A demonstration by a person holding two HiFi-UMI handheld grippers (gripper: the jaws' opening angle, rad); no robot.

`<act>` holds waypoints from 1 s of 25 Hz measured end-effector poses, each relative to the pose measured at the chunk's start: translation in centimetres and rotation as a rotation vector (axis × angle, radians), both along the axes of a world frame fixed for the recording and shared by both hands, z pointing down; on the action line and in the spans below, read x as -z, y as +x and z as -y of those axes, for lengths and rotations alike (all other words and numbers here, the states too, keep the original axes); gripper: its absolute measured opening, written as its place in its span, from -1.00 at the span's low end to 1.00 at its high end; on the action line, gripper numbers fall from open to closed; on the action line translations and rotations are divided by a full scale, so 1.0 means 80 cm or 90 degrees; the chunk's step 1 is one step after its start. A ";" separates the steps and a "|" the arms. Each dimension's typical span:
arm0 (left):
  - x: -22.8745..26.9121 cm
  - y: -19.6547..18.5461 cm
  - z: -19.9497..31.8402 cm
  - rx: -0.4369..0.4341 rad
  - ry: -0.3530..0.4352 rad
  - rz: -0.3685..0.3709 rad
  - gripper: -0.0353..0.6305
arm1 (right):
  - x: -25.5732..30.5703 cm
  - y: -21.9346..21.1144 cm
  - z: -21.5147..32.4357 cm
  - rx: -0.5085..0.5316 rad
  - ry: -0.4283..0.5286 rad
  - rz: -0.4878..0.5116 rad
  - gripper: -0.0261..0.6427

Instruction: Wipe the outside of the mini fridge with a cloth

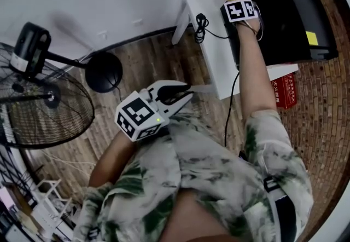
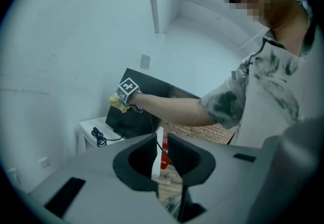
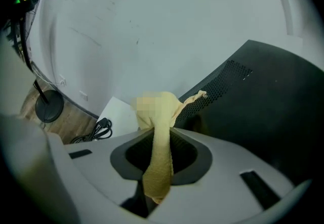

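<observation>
Right gripper view: right tongs (image 3: pixel 164 139) clamp the yellow cloth (image 3: pixel 158 163) beside the mini fridge (image 3: pixel 263 96) (left tongs (image 2: pixel 162 148) slightly parted, empty).

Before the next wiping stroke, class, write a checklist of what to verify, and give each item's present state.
1. Yellow cloth clamped in the right gripper: ok, the jaws are shut on it.
2. Cloth pressed against the black mini fridge: cannot tell; it sits at the fridge's corner nearest the wall.
3. Left gripper out of the way: ok, it is empty, with jaws slightly apart, near the person's torso.
4. Coiled black cord clear of the stroke: ok, it lies on the white table beside the fridge.
5. Fridge braced by the left gripper: not ok, that gripper is away from it.
</observation>
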State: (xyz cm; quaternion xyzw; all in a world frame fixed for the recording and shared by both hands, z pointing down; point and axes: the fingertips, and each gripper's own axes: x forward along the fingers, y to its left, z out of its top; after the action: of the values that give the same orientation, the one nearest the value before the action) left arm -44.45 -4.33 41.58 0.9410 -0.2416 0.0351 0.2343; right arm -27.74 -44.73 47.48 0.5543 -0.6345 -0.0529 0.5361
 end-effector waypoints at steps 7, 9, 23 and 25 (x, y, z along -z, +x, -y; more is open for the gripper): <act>-0.007 0.003 0.012 0.029 -0.015 0.010 -0.68 | -0.066 0.000 0.003 0.001 -0.056 0.019 -0.67; -0.010 0.007 0.015 0.038 -0.019 0.014 -0.68 | -0.085 0.002 0.003 0.000 -0.073 0.023 -0.67; -0.028 0.025 0.034 0.116 -0.052 0.033 -0.68 | -0.183 -0.007 0.018 0.027 -0.163 0.063 -0.67; -0.032 0.026 0.037 0.130 -0.060 0.036 -0.68 | -0.195 -0.011 0.020 0.036 -0.174 0.070 -0.67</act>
State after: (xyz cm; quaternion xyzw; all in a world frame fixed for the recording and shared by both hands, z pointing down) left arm -42.35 -7.28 44.11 0.8982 -0.3407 0.0492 0.2734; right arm -28.61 -46.34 63.11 0.4601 -0.6792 0.0496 0.5696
